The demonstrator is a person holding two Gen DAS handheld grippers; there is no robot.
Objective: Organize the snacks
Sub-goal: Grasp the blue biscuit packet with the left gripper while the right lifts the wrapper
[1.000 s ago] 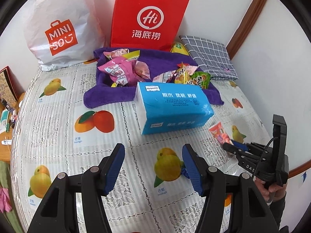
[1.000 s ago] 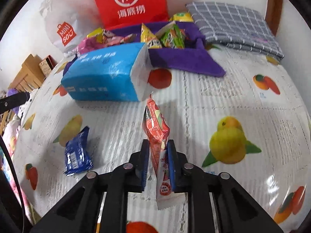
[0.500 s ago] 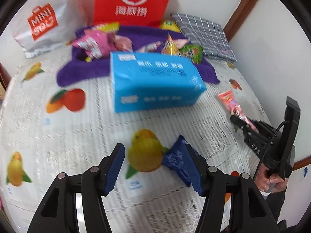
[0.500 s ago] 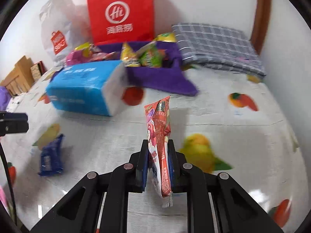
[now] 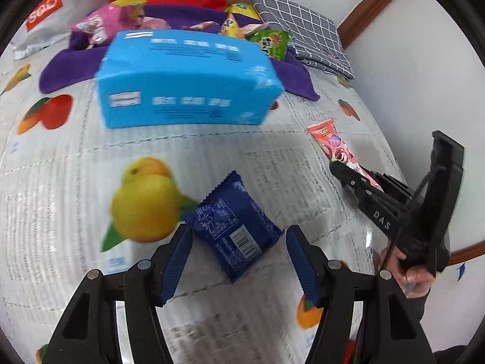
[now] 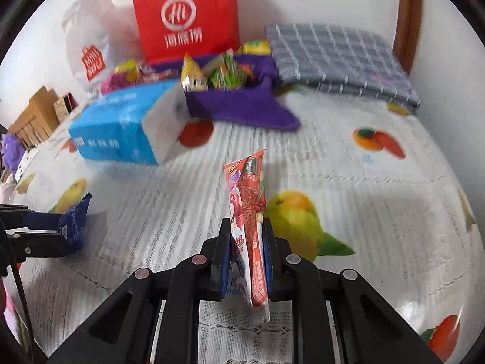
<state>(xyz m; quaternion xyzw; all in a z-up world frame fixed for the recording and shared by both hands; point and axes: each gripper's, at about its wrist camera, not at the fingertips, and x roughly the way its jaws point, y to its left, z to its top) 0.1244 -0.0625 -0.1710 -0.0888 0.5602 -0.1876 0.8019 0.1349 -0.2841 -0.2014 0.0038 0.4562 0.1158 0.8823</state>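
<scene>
Most snacks already sitting on purple cloth [image 5: 169, 15], upper centre.

Two still out.

Right gripper [image 6: 245, 254] fingers clamping red stick packet [image 6: 248, 200], standing upright mid-frame.

Left gripper [image 5: 238, 261] fingers gaping wide, straddling blue wrapper [image 5: 232, 224], crinkled, barcode up, lying on table [image 5: 75, 157], not yet gripped.

Left hand-held gripper [image 5: 238, 261]: black angular plastic arms, blue ribbed pads [image 5: 177, 262], silver round screws at joints. Right hand-held gripper [image 6: 245, 253]: same black frame, blue pads, silver screws; white "DAS" lettering on side, thin black cable along body. Bare-skinned hand [image 5: 407, 268] on grip, dark sleeve below.
</scene>
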